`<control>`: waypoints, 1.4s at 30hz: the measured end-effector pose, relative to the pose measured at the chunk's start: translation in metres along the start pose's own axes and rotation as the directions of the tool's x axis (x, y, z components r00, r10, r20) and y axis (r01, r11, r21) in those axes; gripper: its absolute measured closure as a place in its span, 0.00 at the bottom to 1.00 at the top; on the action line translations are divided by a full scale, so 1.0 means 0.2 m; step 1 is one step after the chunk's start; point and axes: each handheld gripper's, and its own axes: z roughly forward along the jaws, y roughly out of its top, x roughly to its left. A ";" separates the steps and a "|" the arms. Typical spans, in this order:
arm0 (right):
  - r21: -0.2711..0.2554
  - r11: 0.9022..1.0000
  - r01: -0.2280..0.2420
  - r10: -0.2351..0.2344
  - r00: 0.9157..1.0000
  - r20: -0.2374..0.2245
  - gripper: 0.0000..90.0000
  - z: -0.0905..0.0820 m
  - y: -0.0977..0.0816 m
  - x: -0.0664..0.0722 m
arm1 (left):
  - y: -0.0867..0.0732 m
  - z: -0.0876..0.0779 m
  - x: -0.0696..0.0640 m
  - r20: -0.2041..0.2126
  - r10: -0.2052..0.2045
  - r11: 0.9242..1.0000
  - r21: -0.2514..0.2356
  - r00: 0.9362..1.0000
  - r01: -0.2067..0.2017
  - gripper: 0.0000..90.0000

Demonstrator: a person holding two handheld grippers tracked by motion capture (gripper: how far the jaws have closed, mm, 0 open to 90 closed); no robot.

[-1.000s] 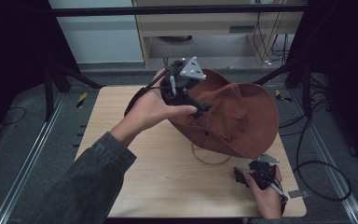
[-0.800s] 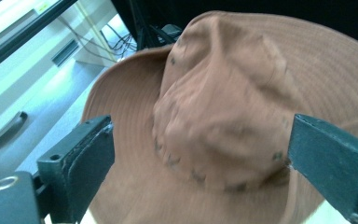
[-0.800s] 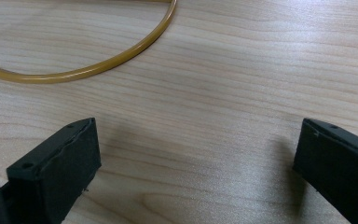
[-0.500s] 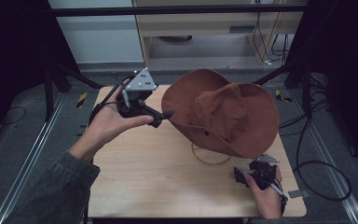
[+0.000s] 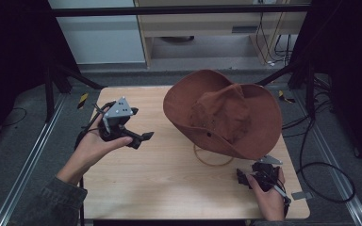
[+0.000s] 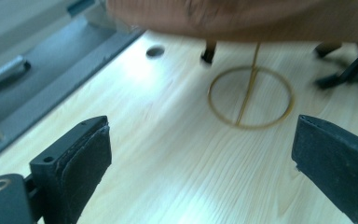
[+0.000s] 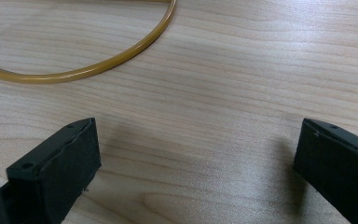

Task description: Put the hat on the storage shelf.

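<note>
A brown wide-brimmed hat (image 5: pixel 226 113) rests tilted on a thin stand whose yellow ring base (image 5: pixel 212 157) lies on the wooden table (image 5: pixel 169 188). My left gripper (image 5: pixel 143 139) hovers over the table's left part, well apart from the hat, open with nothing between its jaws. In the left gripper view the ring base (image 6: pixel 250 96) and its upright rod (image 6: pixel 252 56) lie ahead under the blurred hat brim (image 6: pixel 223 14). My right gripper (image 5: pixel 242 178) sits low by the table's front right, open, just short of the ring base (image 7: pixel 98 65).
A pale shelf unit (image 5: pixel 207 28) stands behind the table. Metal rails (image 5: pixel 28 155) run along the floor on both sides, and cables (image 5: pixel 320 165) lie at the right. The tabletop has a small hole (image 6: pixel 154 51) and a short black peg (image 6: pixel 208 52) near the hat.
My left gripper has drawn back leftward from the hat's crown to the table's left part. The hat stays on its stand. The right gripper has not moved.
</note>
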 end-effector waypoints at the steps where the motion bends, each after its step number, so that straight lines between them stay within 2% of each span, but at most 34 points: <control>1: 0.000 1.000 0.000 0.000 1.000 0.001 0.00 0.00 0.00 0.00 | -0.03 0.02 0.00 -0.006 -0.003 1.000 0.013 1.000 0.004 0.05; 5: 0.000 1.000 0.000 0.000 1.000 0.000 0.00 0.00 0.00 0.00 | -0.16 0.08 0.01 -0.022 -0.018 0.998 0.063 1.000 0.020 0.06; 8: 0.000 1.000 0.000 0.000 1.000 0.001 0.00 0.00 0.00 0.00 | -0.24 0.13 0.01 -0.019 -0.045 0.996 0.078 0.999 0.047 0.06; 14: 0.000 1.000 0.000 0.000 1.000 0.001 0.00 0.00 0.00 0.00 | -0.39 0.20 0.01 -0.019 -0.067 0.987 0.146 0.998 0.069 0.05; 16: 0.000 1.000 0.000 0.000 1.000 0.001 0.00 0.00 0.00 0.00 | -0.44 0.22 0.01 -0.027 -0.066 0.983 0.173 0.997 0.070 0.05; 25: -0.001 1.000 0.000 0.000 1.000 0.001 0.00 0.00 0.00 0.00 | -0.64 0.24 0.03 -0.050 -0.120 0.970 0.209 0.992 0.127 0.05; 29: 0.000 1.000 0.000 0.000 1.000 0.001 0.00 0.00 0.00 0.00 | -0.72 0.24 0.06 -0.094 -0.141 0.963 0.218 0.986 0.159 0.04; 32: 0.000 1.000 0.000 0.000 1.000 0.001 0.00 0.00 0.00 0.00 | -0.77 0.23 0.10 -0.112 -0.175 0.956 0.217 0.978 0.196 0.04; 33: 0.000 1.000 0.000 0.000 1.000 0.001 0.00 0.00 0.00 0.00 | -0.77 0.23 0.10 -0.112 -0.175 0.956 0.217 0.978 0.196 0.04; 34: 0.000 1.000 -0.001 0.001 1.000 0.001 0.01 0.00 0.00 0.00 | -0.81 0.22 0.12 -0.127 -0.189 0.952 0.217 0.974 0.214 0.04; 37: 0.000 1.000 -0.001 0.001 1.000 0.001 0.00 0.00 0.00 0.00 | -0.86 0.22 0.13 -0.133 -0.214 0.947 0.214 0.968 0.239 0.04; 39: 0.000 1.000 0.000 0.000 1.000 0.001 0.00 0.00 0.00 0.00 | -0.88 0.22 0.13 -0.137 -0.215 0.945 0.222 0.967 0.242 0.04; 42: 0.000 1.000 -0.001 0.001 1.000 0.001 0.00 0.00 0.00 0.00 | -0.91 0.21 0.13 -0.144 -0.233 0.940 0.220 0.962 0.260 0.04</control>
